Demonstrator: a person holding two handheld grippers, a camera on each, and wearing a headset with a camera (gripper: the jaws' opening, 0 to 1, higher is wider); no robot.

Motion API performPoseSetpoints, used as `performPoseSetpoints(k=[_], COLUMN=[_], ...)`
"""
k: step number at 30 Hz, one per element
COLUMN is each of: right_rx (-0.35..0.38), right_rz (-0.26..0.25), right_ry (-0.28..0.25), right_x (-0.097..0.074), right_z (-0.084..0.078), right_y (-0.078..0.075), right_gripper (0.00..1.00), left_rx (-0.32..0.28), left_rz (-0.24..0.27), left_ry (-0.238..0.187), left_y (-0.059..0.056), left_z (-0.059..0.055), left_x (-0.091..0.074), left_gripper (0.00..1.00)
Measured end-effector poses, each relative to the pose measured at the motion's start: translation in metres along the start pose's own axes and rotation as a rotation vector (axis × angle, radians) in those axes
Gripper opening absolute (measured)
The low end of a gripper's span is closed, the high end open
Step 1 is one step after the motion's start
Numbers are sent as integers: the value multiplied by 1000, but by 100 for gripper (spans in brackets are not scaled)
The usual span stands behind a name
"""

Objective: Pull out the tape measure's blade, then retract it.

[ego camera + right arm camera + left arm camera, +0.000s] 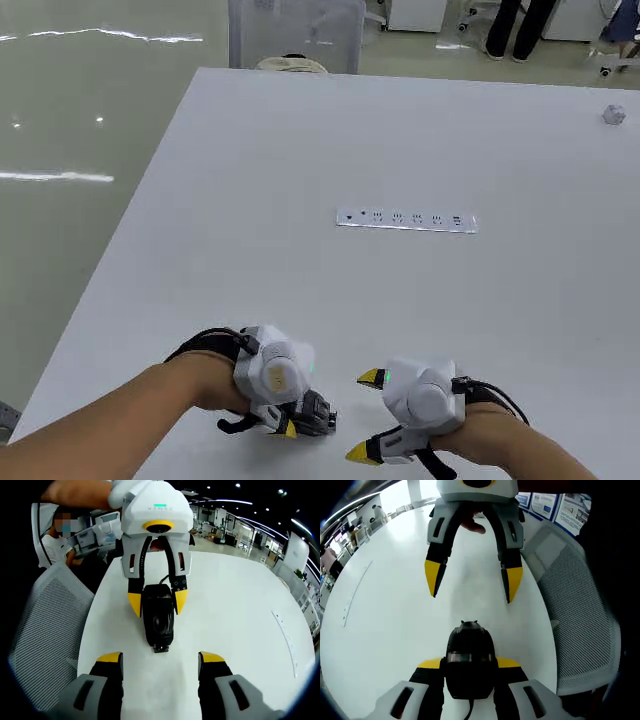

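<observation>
The black tape measure [315, 413] rests on the white table [300, 200] near its front edge, with no blade drawn out. My left gripper [303, 420] is shut on it; in the left gripper view the case [470, 655] sits between my yellow-tipped jaws. My right gripper [366, 415] faces it from the right, open and a short way off. In the right gripper view my own fingertips [110, 658] stand wide apart, empty, and the tape measure [159, 620] points its blade mouth at me. The right gripper [472, 580] hangs open in the left gripper view.
A white power strip [407, 220] lies flat mid-table. A small crumpled ball [614, 115] sits at the far right. A mesh chair [295, 35] stands at the far edge, another mesh chair [50, 620] close to the front edge. People stand in the background.
</observation>
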State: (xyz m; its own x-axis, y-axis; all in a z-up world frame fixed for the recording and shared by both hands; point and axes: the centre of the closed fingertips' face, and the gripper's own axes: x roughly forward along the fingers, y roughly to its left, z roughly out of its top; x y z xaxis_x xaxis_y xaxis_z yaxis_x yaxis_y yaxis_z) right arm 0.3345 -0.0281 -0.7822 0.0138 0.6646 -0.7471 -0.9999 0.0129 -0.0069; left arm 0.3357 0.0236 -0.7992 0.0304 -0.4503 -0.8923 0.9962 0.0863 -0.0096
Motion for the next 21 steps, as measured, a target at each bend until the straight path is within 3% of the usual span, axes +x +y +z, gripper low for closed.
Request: performPoseSetpoints(k=[3, 11, 17, 21], right_rx=[-13, -49, -95, -89], right_rz=[4, 24, 95, 129], right_ry=[4, 33, 135, 183], right_x=[2, 6, 16, 25], right_z=[3, 9, 5, 2], right_y=[-1, -4, 1, 1], right_gripper=[61, 57, 49, 44], left_rx=[-22, -30, -42, -35], left_rz=[0, 4, 4, 5], left_ry=[-24, -32, -47, -47], left_y=[1, 1, 0, 1], left_z=[0, 1, 1, 1], left_x=[0, 0, 0, 0], left_gripper=[34, 34, 34, 34])
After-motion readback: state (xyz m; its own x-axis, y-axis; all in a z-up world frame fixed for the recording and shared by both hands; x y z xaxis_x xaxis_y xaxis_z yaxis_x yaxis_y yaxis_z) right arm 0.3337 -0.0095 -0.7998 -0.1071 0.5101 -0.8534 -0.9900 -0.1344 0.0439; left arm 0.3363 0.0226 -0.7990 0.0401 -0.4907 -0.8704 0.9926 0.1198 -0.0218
